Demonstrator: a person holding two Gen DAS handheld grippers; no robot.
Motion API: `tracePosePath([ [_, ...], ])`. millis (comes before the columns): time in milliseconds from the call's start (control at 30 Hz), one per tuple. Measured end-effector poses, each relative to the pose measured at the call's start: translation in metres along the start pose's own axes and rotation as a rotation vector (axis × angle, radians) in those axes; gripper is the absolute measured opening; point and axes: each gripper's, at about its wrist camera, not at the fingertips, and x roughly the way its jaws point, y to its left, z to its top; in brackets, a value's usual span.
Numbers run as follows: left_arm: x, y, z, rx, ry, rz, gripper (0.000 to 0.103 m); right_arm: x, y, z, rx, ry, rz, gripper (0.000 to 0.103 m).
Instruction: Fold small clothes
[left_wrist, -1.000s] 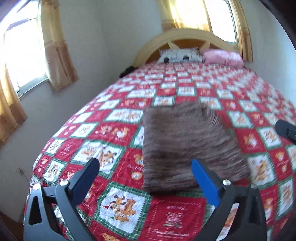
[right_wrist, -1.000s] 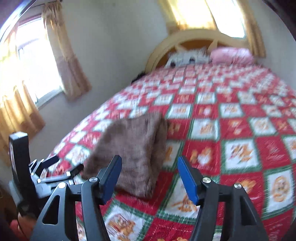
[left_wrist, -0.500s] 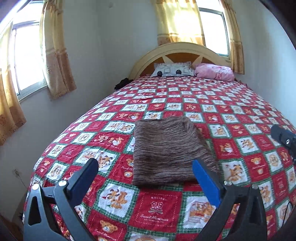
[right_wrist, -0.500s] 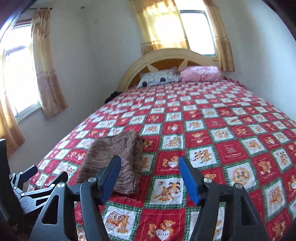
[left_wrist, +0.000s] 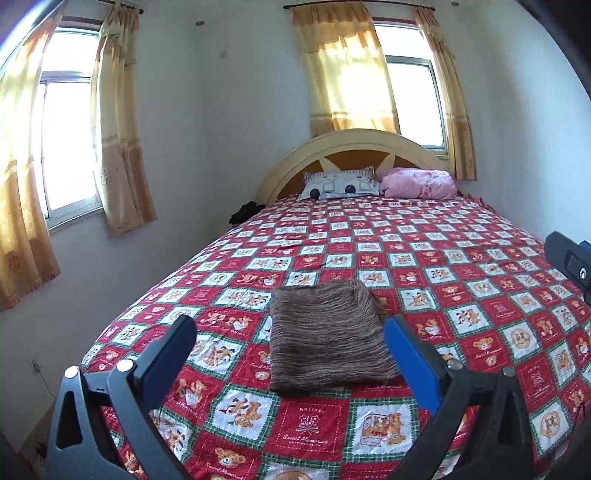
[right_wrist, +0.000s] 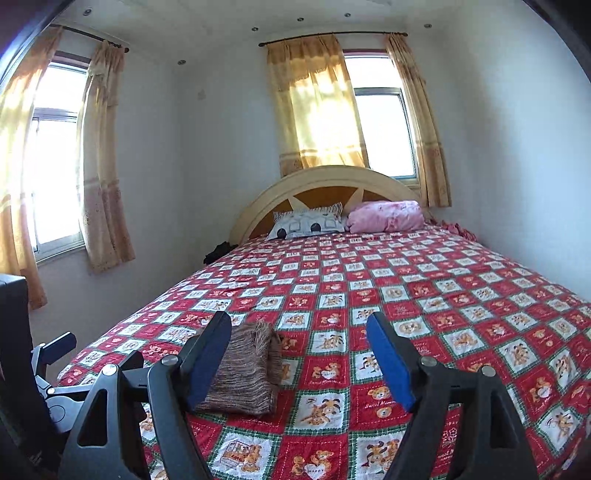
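A brown knit garment (left_wrist: 325, 336) lies folded into a flat rectangle on the red patchwork bedspread (left_wrist: 424, 258), near the foot of the bed. It also shows in the right wrist view (right_wrist: 243, 373), partly behind the left finger. My left gripper (left_wrist: 290, 354) is open and empty, held back above the bed's foot edge, with the garment ahead between its fingers. My right gripper (right_wrist: 299, 354) is open and empty, to the right of the garment. The left gripper's body shows at the left edge of the right wrist view (right_wrist: 48, 376).
A patterned pillow (left_wrist: 338, 184) and a pink pillow (left_wrist: 417, 182) lie against the curved headboard (left_wrist: 351, 147). Walls stand close on the left and right of the bed. Curtained windows (left_wrist: 66, 147) are on the left and behind. A dark item (left_wrist: 245, 212) lies by the bed's far left corner.
Both grippers have pulled back and risen away from the folded garment, which now lies farther off. Both stay open and empty.
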Motion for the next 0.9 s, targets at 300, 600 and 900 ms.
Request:
tracePosePath([
  [300, -0.013, -0.001, 0.003, -0.006, -0.010, 0.014, 0.103, -0.001, 0.005, -0.002, -0.031, 0.018, 0.013, 0.079],
  [600, -0.028, 0.000, 0.008, -0.014, -0.053, 0.019, 0.103, -0.005, 0.012, -0.002, -0.042, 0.013, 0.029, 0.079],
  [900, -0.025, 0.005, 0.008, -0.025, -0.043, 0.034, 0.103, -0.003, 0.015, -0.003, -0.044, 0.025, 0.040, 0.080],
])
